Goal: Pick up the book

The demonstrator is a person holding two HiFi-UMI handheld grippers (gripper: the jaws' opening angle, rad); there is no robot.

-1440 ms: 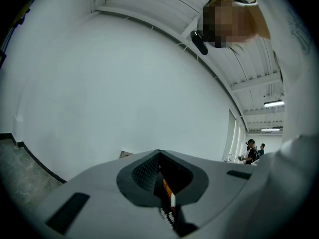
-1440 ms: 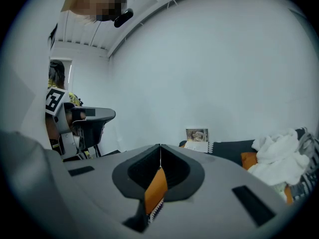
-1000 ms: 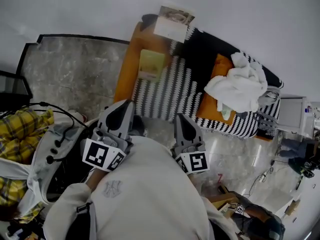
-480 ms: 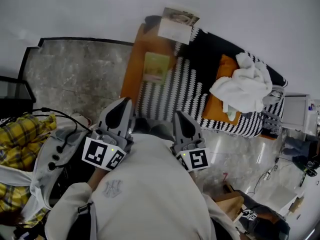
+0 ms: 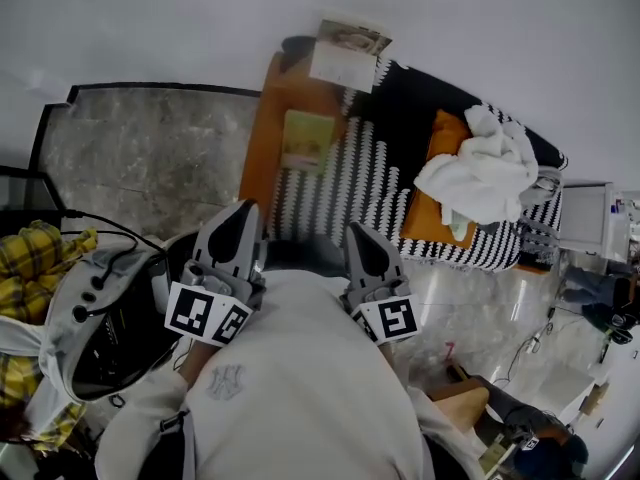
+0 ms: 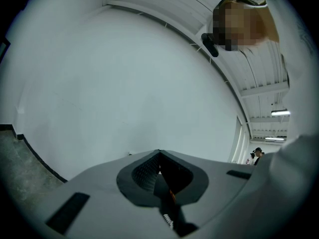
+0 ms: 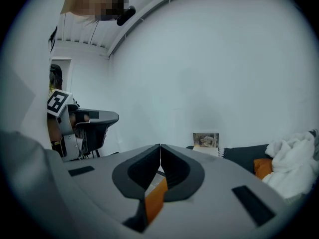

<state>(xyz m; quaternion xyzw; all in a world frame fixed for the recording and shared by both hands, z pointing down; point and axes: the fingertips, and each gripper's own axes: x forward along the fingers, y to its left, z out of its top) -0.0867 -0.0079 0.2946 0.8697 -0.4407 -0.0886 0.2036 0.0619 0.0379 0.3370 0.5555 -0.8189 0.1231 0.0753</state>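
Left gripper [image 5: 246,212] and right gripper [image 5: 357,234] are both clenched with nothing between the jaws, side by side near the orange bench [image 5: 258,158], where the thin pale-green rectangular book [image 5: 307,140] lies flat beside a black-and-white striped blanket [image 5: 350,183], untouched.

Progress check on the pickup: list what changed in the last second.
The view slid slightly: the yellow checked cloth sits nearer the left edge. Nothing gripped or released. Left gripper and right gripper stay shut and empty; the book lies untouched.
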